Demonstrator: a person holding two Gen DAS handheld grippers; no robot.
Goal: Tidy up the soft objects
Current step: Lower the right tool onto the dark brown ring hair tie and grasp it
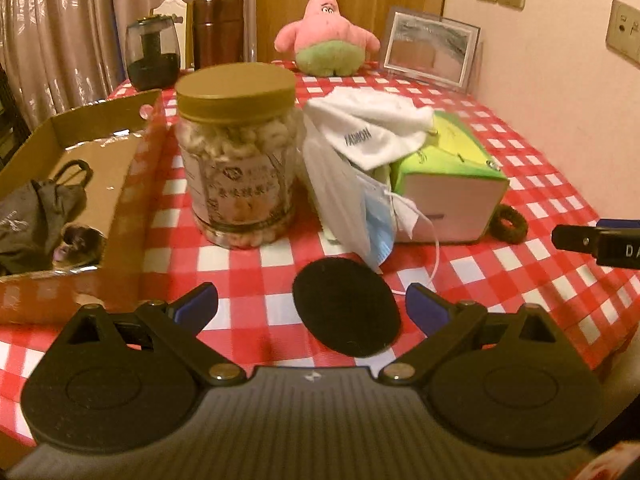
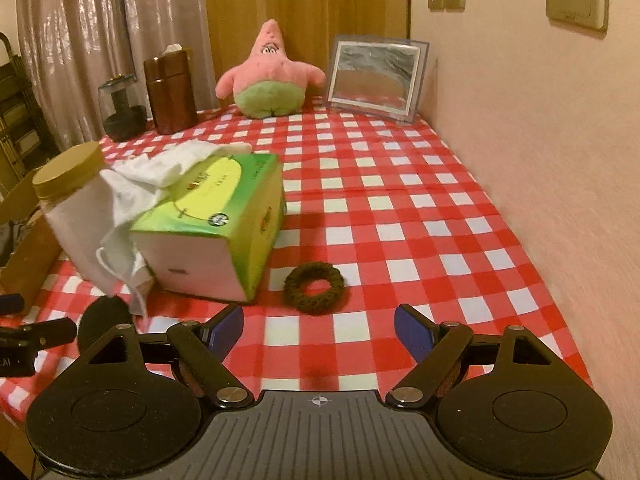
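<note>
- Both tongs empty and spread wide: left tongs low over the table, black pad lying between the blue tips; right tongs aimed at the scrunchie just ahead.
- Step in hand, judging by the layout — approach for a pick, nothing gripped yet.
- Soft things to sort: pad and scrunchie on the cloth, masks and white cloth draped over the tissue box, plush at the far edge.
- Box on the left already holding a dark cloth item — probably the drop place, though partly cut off.
- Next: lower, close on the pad's edge or the scrunchie's ring, lift clear of the jar, carry to the box.
</note>
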